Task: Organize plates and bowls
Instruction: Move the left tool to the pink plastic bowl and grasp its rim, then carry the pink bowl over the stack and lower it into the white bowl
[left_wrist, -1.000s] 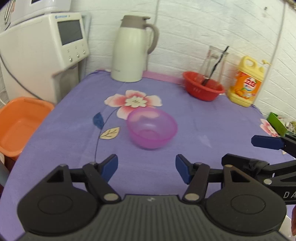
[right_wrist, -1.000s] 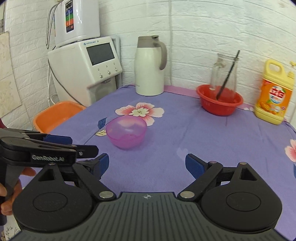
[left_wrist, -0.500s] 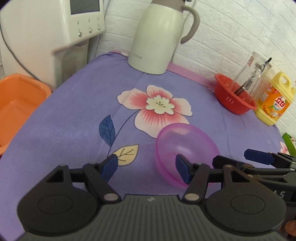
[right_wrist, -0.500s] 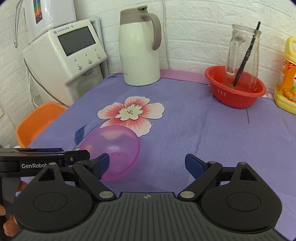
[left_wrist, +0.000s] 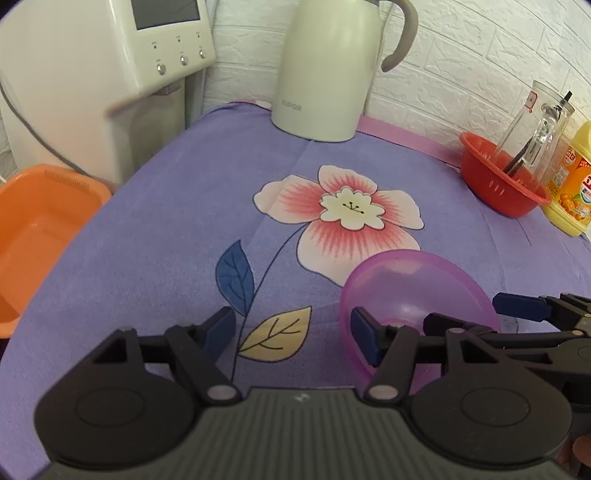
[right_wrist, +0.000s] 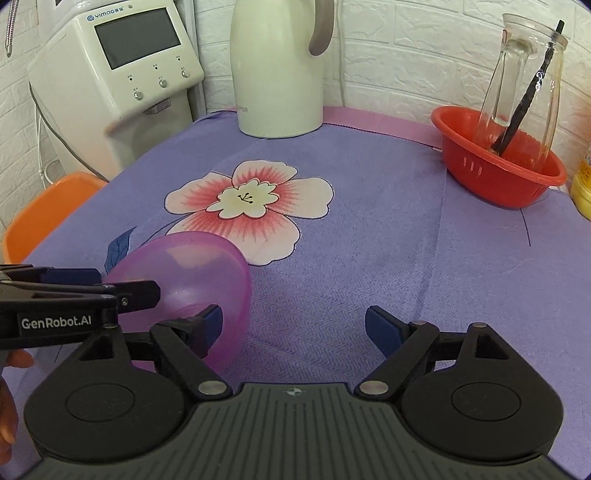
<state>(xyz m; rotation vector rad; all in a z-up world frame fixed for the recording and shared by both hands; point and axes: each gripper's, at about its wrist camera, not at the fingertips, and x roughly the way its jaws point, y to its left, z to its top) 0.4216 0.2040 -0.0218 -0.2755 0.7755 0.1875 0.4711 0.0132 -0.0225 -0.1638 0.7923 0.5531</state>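
Left claw (left_wrist: 293, 332) wide open, right pad inside pink bowl (left_wrist: 413, 291). Right claw (right_wrist: 293, 326) wide open, left pad apparently at bowl rim. Bowl tilted on bench (right_wrist: 369, 258).

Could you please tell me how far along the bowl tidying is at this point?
Nothing looks put away yet. In hand: both open tongs, left and right, flank the purple bowl on the cloth, neither gripping. Left: grasping and placing it.
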